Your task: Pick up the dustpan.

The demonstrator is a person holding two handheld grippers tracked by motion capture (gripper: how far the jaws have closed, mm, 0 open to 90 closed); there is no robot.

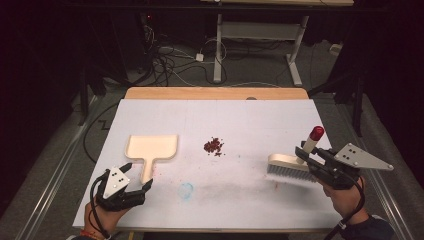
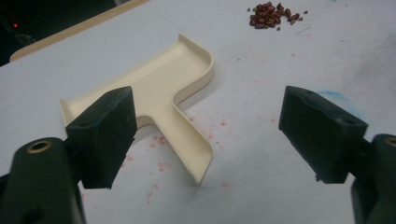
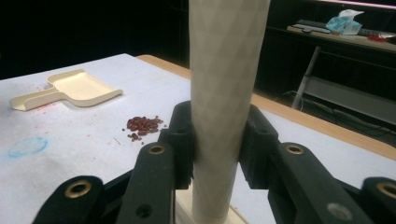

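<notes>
Right gripper (image 1: 320,159) clenched on brush (image 1: 292,164) handle, right of frame, ready to sweep beans (image 1: 213,145). Left gripper (image 1: 136,186) released, jaws straddling dustpan (image 1: 151,148) handle for pickup.

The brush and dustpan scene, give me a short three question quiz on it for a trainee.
1. True or false: the right tongs are shut on the brush handle.
2. Multiple choice: the pile of red bits lies (A) inside the dustpan, (B) on the white table cover between dustpan and brush, (C) under the brush bristles.
3. Short answer: how do the left tongs stand relative to the dustpan's handle?

Key:
1. True; the jaws clamp the handle on both sides.
2. B.
3. Open, with the handle's end between the jaws, not gripping it.
</notes>
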